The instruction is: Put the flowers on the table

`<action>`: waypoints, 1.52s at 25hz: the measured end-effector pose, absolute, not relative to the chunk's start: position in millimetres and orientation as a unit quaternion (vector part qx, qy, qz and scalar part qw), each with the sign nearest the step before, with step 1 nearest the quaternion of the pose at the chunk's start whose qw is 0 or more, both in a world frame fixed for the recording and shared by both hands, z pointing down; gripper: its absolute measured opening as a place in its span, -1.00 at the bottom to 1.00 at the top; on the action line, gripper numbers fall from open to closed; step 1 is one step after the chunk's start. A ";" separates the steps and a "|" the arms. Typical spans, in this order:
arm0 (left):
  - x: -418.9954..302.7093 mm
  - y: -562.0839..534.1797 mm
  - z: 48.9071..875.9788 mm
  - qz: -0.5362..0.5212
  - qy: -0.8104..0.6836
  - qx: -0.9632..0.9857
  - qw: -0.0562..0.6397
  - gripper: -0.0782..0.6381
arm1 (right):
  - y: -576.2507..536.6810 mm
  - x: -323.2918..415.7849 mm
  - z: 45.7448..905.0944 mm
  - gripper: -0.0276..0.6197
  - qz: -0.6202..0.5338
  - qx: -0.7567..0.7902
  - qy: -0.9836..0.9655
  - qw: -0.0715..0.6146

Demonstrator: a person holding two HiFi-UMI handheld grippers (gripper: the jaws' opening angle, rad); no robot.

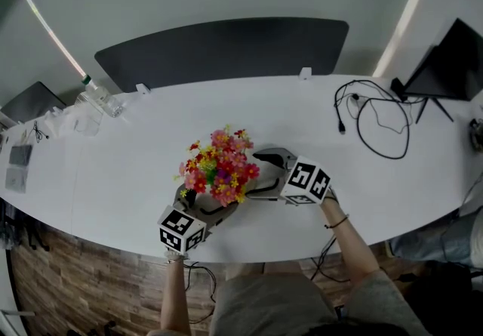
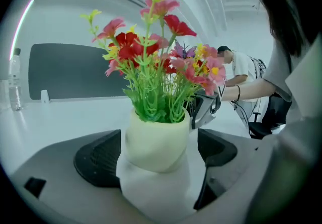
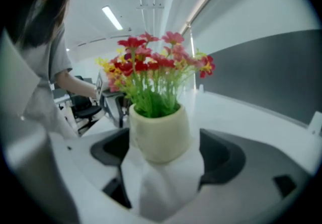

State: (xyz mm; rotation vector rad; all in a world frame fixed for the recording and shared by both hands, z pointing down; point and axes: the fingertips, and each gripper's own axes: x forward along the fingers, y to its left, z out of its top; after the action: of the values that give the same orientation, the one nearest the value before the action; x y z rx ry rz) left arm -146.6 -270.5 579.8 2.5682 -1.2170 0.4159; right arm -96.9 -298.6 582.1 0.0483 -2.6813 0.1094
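Flowers (image 1: 219, 164) in a cream pot (image 2: 157, 142) stand on the table (image 1: 113, 168) between the wide-spread, unclamped jaws of my left gripper (image 2: 158, 155) and right gripper (image 3: 166, 150); light, top-heavy and smooth, I judge, so grasp the stiff pot, never the stems.

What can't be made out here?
- Pot underside: flowers cover it in the head view; both gripper views show only a blurry white patch below, so table contact is unclear.
- Bottle label: too small, head view.
- Items at the table's far left: tiny, cut by the frame edge in head view.
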 end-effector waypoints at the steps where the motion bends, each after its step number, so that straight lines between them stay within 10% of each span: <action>1: -147.0 -268.8 578.6 0.139 -0.424 0.884 0.136 0.57 | -297.5 -95.5 579.8 0.46 0.041 0.020 -0.974 0.223; 28: -98.0 -199.4 514.7 0.105 -0.438 0.882 0.136 0.52 | -223.8 -70.1 518.6 0.00 0.089 0.067 -0.980 0.164; 38: -79.2 -176.3 486.8 0.102 -0.433 0.890 0.101 0.05 | -199.8 -50.2 492.2 -0.13 0.096 0.104 -0.982 0.127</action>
State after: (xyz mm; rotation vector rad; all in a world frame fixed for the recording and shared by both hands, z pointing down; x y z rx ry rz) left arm -79.2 -176.3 486.8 2.6276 -1.2804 0.3009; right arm -50.2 -199.8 492.2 0.3016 -2.8577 0.2796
